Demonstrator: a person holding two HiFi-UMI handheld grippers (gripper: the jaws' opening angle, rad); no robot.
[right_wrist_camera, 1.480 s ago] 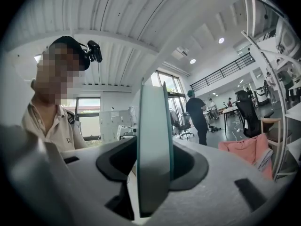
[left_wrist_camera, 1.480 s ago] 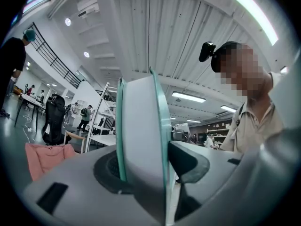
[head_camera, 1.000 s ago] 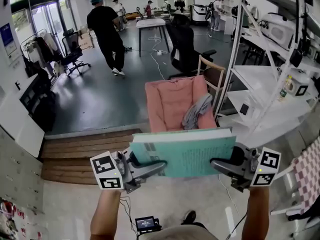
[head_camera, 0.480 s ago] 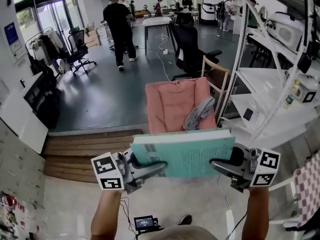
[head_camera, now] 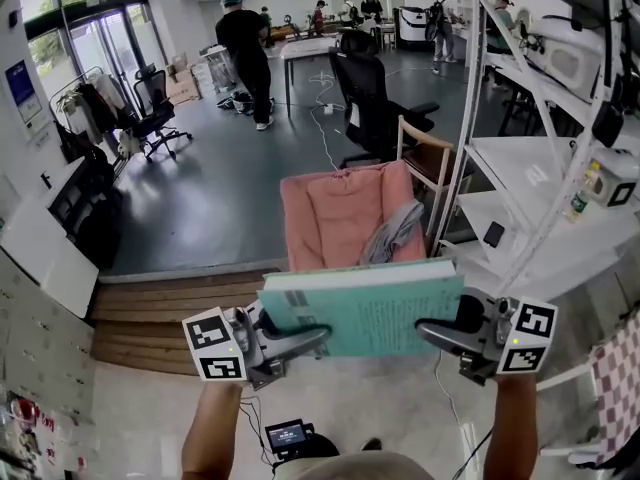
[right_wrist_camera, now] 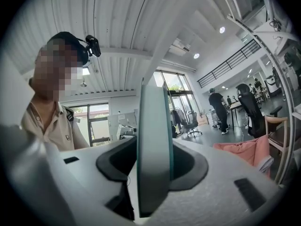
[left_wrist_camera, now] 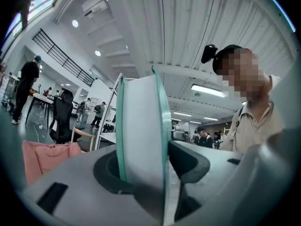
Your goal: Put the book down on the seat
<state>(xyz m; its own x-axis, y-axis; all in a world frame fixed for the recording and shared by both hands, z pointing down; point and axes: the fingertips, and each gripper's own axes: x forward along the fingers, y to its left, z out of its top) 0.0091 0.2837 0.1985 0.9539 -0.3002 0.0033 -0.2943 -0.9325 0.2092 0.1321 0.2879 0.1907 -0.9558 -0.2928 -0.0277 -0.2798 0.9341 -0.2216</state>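
Head view: book (head_camera: 365,303) print illegible

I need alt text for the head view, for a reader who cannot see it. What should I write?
A teal book is held level by two hand-held grippers, the left gripper shut on its left edge and the right gripper on its right edge. Beyond it stands a pink cushioned seat with a grey cloth draped on it.

Left tongs (head_camera: 315,336), right tongs (head_camera: 428,330) clamped; pointing inward
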